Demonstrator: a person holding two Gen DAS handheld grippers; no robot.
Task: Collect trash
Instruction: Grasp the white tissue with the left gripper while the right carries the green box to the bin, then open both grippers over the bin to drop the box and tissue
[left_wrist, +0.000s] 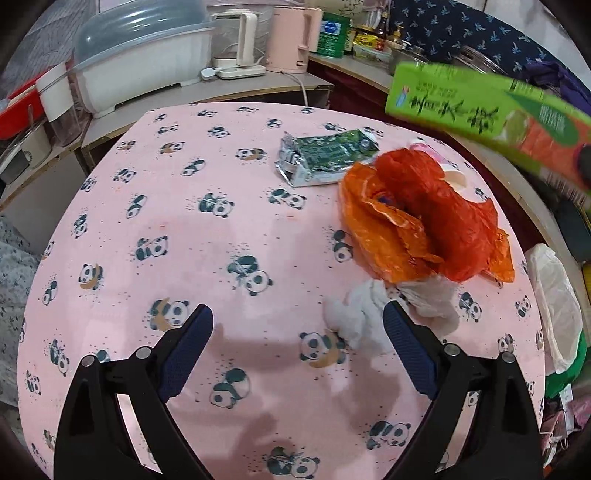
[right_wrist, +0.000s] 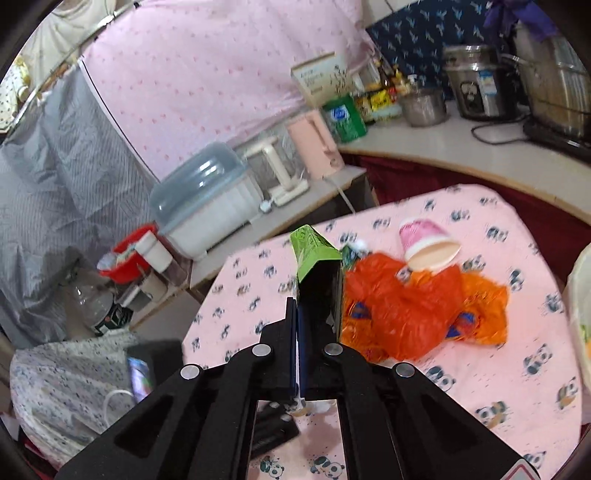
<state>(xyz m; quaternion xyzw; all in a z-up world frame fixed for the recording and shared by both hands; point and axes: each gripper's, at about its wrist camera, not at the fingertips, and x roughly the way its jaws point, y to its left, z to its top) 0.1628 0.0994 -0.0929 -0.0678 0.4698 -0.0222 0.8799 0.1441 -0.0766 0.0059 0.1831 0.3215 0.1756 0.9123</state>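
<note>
My right tongs are clenched on the green carton, its open end facing the lens at frame centre — in the left view it hangs at upper right. My left tongs gape wide over the panda cloth, gripping nothing. Right of centre lie the orange bag, a crumpled tissue, a flattened foil pack — the pink cup beyond.
</note>
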